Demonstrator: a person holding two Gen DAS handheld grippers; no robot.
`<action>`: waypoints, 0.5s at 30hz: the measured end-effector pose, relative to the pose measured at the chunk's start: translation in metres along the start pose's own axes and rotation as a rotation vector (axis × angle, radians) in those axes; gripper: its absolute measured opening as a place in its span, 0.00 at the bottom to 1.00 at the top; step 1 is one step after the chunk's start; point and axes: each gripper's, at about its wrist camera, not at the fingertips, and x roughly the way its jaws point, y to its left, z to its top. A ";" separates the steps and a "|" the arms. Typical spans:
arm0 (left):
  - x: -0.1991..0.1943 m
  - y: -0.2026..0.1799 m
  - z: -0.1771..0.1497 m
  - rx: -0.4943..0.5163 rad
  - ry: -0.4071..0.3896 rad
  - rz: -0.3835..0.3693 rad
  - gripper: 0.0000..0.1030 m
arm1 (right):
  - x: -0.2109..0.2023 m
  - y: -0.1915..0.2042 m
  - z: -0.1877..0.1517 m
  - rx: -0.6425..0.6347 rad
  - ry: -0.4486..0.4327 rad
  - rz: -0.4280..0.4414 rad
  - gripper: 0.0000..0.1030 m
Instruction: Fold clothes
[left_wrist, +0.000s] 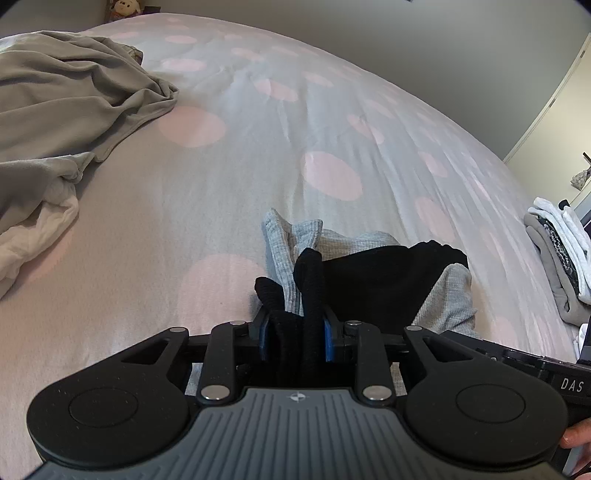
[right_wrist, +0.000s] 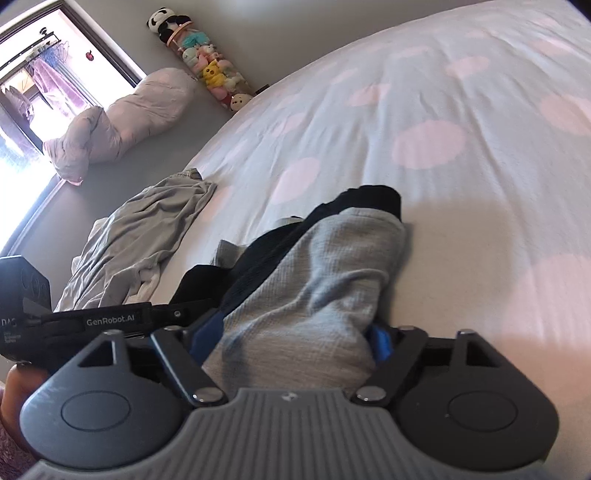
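Note:
A black garment (left_wrist: 369, 280) lies bunched with a light grey waffle-knit garment (left_wrist: 288, 236) on the bed. My left gripper (left_wrist: 297, 334) is shut on a thick fold of the black cloth, which sticks up between its blue pads. In the right wrist view the grey waffle garment (right_wrist: 317, 280) runs forward from my right gripper (right_wrist: 293, 336), with the black garment (right_wrist: 373, 197) under and beyond it. The right jaws stand wide, and the grey cloth lies loosely between the blue pads (right_wrist: 382, 341). The left gripper's body (right_wrist: 92, 321) sits just to the left.
The bed sheet (left_wrist: 332, 129) is pale with pink dots. A crumpled grey clothes pile (left_wrist: 66, 96) and white cloth (left_wrist: 37, 236) lie far left. A folded stack (left_wrist: 557, 251) sits at the right edge. A rolled duvet (right_wrist: 122, 118) and plush toys (right_wrist: 210, 70) lie beyond the bed.

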 end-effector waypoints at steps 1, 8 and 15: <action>0.000 0.001 0.000 -0.004 0.002 -0.003 0.24 | 0.001 0.000 0.001 0.010 0.007 -0.001 0.82; 0.000 0.012 0.003 -0.075 0.018 -0.046 0.25 | -0.003 -0.011 0.005 0.080 0.007 -0.063 0.39; 0.002 0.011 0.004 -0.064 0.018 -0.053 0.22 | -0.006 -0.018 0.008 0.114 0.034 -0.074 0.29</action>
